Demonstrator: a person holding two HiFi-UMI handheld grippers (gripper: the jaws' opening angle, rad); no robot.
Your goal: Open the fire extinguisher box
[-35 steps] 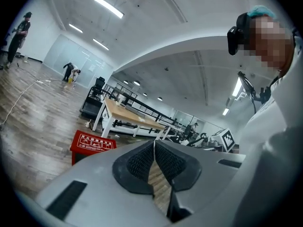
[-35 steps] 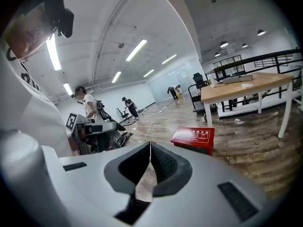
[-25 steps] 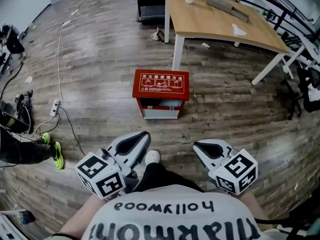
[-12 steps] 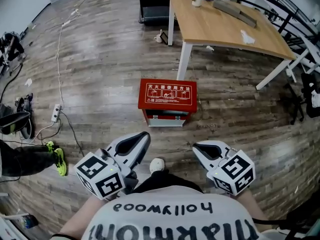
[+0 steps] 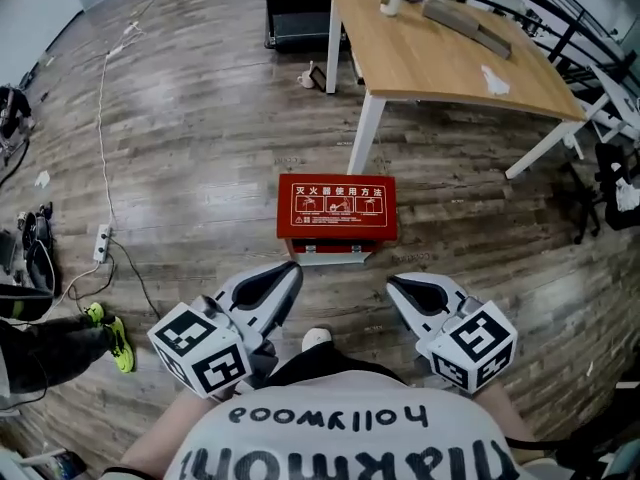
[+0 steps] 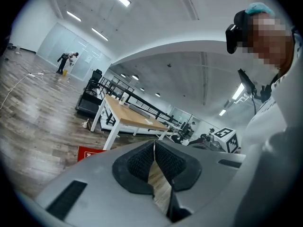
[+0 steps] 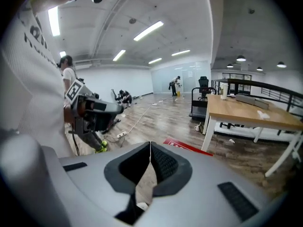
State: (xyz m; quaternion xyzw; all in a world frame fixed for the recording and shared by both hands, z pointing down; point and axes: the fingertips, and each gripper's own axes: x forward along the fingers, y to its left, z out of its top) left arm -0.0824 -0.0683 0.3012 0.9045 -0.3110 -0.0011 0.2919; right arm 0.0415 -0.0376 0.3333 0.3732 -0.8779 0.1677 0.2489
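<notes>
Closer than a second before, the red rectangular fire extinguisher box (image 5: 337, 208) sat on the wood-plank floor (image 5: 200, 148), its flat lid printed with white Chinese characters and pictograms. The grey left gripper (image 5: 289, 269) and right gripper (image 5: 394, 286) pointed forward toward it, ribbed jaws closed on nothing.

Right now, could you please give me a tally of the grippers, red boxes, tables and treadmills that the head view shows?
Grippers: 2 (left gripper, right gripper)
Red box: 1
Table: 1
Treadmill: 1
Total: 5
</notes>
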